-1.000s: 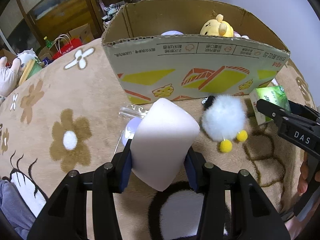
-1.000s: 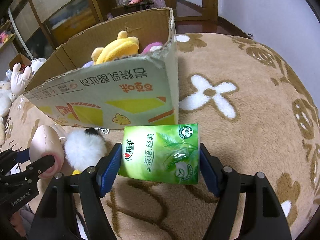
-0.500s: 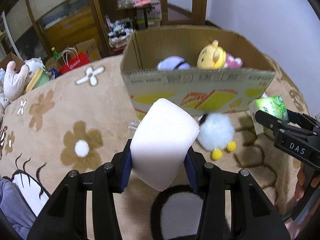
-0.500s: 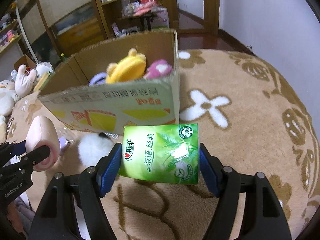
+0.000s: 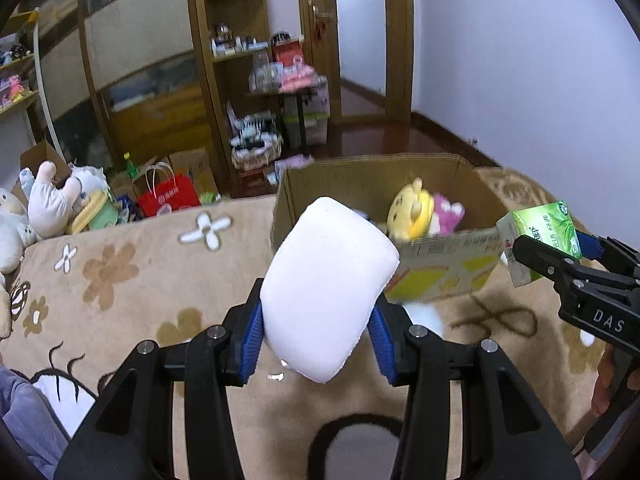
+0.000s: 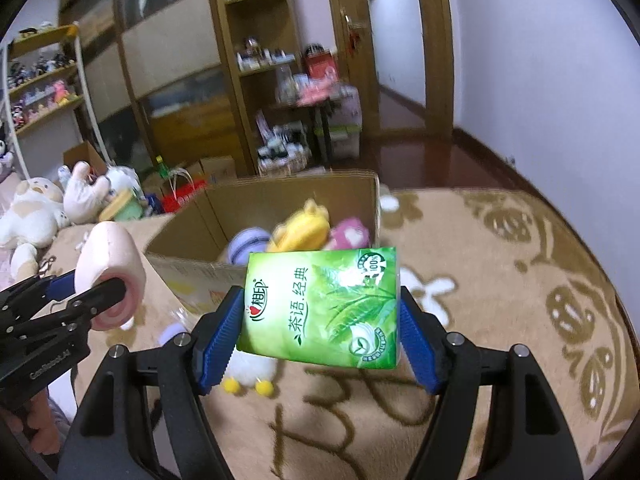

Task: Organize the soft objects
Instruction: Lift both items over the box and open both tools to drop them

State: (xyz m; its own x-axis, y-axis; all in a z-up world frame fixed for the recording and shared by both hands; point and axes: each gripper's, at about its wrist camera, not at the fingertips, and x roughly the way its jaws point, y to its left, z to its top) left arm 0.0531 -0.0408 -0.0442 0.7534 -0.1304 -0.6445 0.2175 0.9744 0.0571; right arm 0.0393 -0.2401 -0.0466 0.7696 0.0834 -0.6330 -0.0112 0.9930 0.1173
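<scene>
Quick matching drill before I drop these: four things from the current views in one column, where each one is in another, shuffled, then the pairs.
1. pink squishy roll
2. green tissue pack
3. yellow plush
4. white pom-pom toy

A. on the blanket
B. in the cardboard box
C. in the right claw
D. in the left claw

Pairs: 1-D, 2-C, 3-B, 4-A

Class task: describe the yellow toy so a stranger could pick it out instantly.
Find the open cardboard box on the flowered blanket. Three toys lie inside; the yellow toy lies in the middle, between a purple one and a pink one.
</scene>
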